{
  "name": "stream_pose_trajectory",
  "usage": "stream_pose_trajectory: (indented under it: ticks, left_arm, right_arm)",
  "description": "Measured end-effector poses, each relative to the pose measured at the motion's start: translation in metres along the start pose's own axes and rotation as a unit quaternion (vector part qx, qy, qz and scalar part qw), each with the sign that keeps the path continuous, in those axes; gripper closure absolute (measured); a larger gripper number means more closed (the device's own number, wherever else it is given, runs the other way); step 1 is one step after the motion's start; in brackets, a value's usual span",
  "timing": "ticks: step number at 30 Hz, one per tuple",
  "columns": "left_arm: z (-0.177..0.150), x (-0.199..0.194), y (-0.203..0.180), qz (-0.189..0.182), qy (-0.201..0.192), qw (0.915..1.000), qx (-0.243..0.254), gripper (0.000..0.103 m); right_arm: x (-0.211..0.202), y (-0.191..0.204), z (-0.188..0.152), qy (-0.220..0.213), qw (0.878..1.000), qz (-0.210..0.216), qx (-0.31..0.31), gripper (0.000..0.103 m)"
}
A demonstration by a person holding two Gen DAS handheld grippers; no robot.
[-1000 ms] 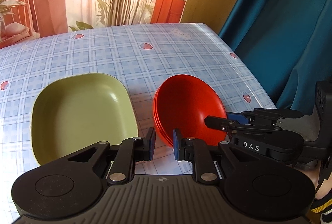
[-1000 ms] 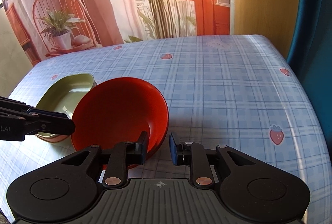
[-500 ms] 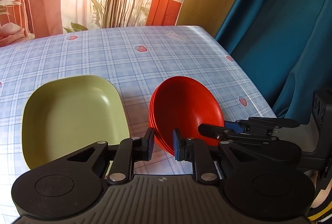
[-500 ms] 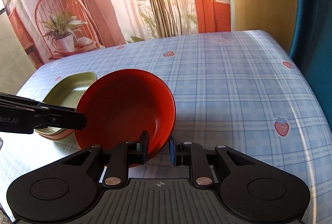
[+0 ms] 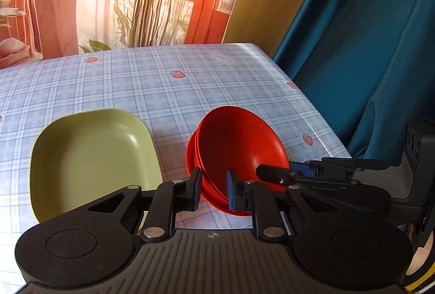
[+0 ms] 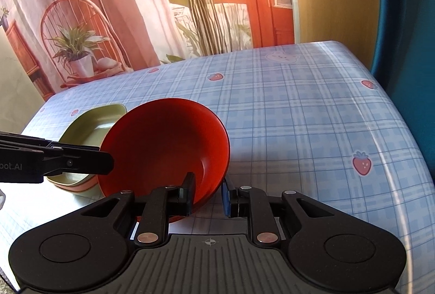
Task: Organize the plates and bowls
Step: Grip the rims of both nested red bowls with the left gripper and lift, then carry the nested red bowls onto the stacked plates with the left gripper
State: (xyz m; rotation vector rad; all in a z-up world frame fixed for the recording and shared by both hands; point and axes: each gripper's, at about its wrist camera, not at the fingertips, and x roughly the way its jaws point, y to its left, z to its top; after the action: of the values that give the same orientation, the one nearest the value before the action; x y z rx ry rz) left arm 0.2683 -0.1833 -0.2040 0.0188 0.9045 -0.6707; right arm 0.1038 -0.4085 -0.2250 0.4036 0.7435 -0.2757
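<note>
1. The left tool (image 5: 213,190) has its two fingers straddling the near rim of the red bowls (image 5: 239,147), one pad outside and one inside. A gap shows on each side of the rim, so it stands a little open and is not pinching the rim.
2. The right tool (image 6: 208,197) straddles the rim of the top red bowl (image 6: 163,147) in the same way. Its left finger (image 6: 187,193) is inside the bowl and its blue-padded right finger is outside. Whether the pads press on the rim cannot be told.
3. In the left wrist view the red bowls are nested in a stack of at least two and tilted, with the opening facing the camera.
4. The stack rests near the front right part of the table (image 5: 152,87), which has a blue plaid cloth with strawberries.
5. A green plate (image 5: 89,155) with rounded corners lies flat just left of the bowls, apart from them.
6. In the right wrist view the green plate sits on an orange-pink plate (image 6: 81,186), whose edge shows beneath it.
7. A teal curtain (image 5: 367,54) hangs at the table's right.
</note>
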Motion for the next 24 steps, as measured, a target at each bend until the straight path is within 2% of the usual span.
stream_pose_trajectory:
  ticks: [14, 24]
  left_arm:
    - [0.003, -0.034, 0.011, -0.008, -0.036, 0.9992, -0.013, 0.084]
    - [0.001, -0.058, 0.056, 0.010, -0.055, 0.9971, -0.051, 0.084]
  right_arm:
    - [-0.017, 0.028, 0.021, -0.016, 1.000, -0.001, -0.023, 0.084]
    - [0.001, 0.080, 0.044, -0.014, 0.998, 0.017, -0.058, 0.084]
